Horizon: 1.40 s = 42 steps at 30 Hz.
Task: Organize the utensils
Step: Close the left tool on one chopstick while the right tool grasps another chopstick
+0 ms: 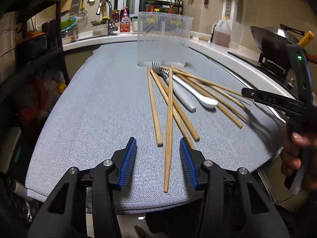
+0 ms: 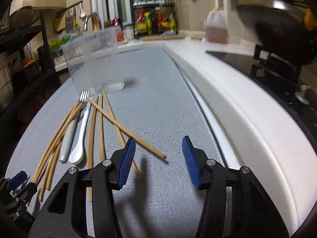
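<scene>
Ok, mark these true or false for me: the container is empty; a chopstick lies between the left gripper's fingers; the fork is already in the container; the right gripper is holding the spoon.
1. The clear container is empty: true.
2. A chopstick lies between the open fingers of the left gripper: true, not yet pinched.
3. The fork is in the container: false, it lies on the grey mat in front of it.
4. The right gripper holds the white spoon: false, it is open and empty.

Your grey woven mat carries a clear plastic container, standing upright, and just before it a loose heap of wooden chopsticks, a fork and a white spoon.
</scene>
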### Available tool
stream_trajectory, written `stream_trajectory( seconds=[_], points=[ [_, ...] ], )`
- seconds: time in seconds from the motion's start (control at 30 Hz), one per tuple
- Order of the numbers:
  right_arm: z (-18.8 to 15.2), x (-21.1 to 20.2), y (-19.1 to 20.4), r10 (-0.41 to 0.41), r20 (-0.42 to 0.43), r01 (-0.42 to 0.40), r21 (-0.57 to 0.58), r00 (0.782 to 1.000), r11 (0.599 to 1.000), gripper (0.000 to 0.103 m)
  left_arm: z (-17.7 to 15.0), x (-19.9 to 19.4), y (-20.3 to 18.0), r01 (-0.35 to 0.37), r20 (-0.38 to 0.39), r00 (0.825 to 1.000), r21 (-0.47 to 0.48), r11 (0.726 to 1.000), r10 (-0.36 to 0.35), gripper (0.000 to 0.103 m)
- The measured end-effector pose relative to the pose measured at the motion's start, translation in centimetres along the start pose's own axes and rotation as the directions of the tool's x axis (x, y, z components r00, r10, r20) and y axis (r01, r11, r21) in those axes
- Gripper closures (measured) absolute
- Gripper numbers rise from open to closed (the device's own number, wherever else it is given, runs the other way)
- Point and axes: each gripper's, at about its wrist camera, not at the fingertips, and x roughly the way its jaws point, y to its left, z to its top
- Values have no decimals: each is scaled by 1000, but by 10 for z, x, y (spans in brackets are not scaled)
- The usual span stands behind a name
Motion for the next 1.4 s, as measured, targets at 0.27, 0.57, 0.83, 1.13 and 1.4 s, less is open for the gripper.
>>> stream_trajectory(
  seconds=[0.27,0.57,0.83,1.13,1.4],
  points=[
    [-8,6,4,57,-26,-58,-57,998,997,81,1,0,1,-13,2,1000,7,1000,13,91],
    [-16,-10,30,174,8,-173,-95,985,980,93,10,-5,13,-29,73,997,-41,999,32,96],
    [-22,-17,33,162,37,-160,-66,986,985,93,15,14,31,-104,45,993,-97,990,109,96],
    [-25,-12,34,217,15,-216,-62,976,974,93,11,13,30,-101,35,994,-84,991,104,96],
    [-28,-13,39,222,27,-219,-78,975,972,96,5,10,31,-97,45,994,-88,991,101,96]
  ],
)
